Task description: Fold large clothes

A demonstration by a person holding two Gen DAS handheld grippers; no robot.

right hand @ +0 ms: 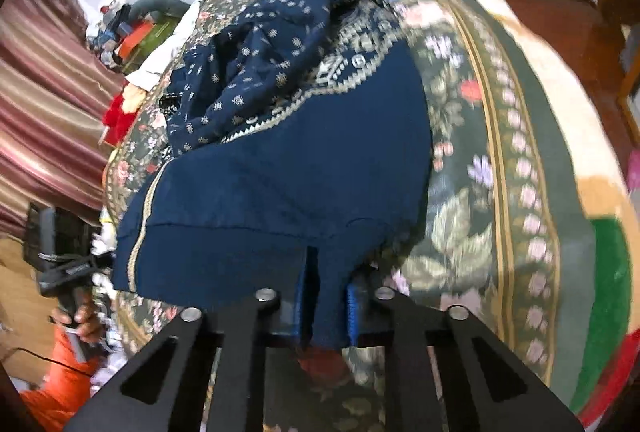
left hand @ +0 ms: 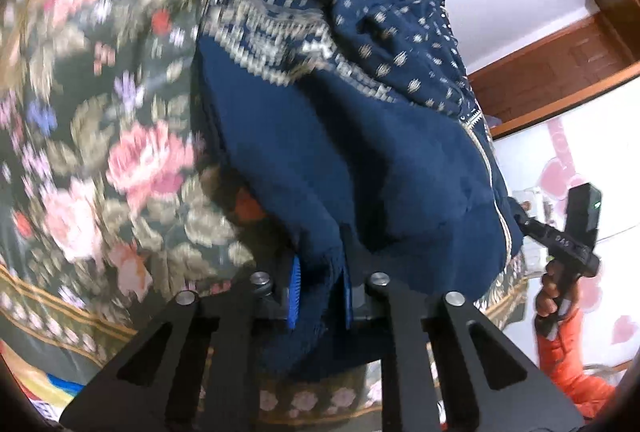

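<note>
Two grippers hold one edge of the navy garment (right hand: 288,176), which lies across the floral bedspread (left hand: 100,120) on a bed. Holding that edge at two points apart keeps it stretched between the grips, so it can probably be carried over the rest of the cloth as one straight fold line. In the left wrist view, the left gripper (left hand: 320,298) is closed to a narrow gap, with a fold of plain blue fabric pinched between its blue pads (left hand: 295,292). In the right wrist view, the right gripper (right hand: 326,306) is closed likewise, with a strip of the hem clamped between its pads (right hand: 352,312). Each view shows the opposite tool at its outer margin, gripped by an orange-sleeved hand (right hand: 80,320). The plain lower panel lies nearest both cameras; the dotted, embroidered upper part (right hand: 260,72) is bunched in a heap farther up the bedspread, so the fold appears to be at an early stage. Motion blur prevents finer reading of the fabric edges.
</note>
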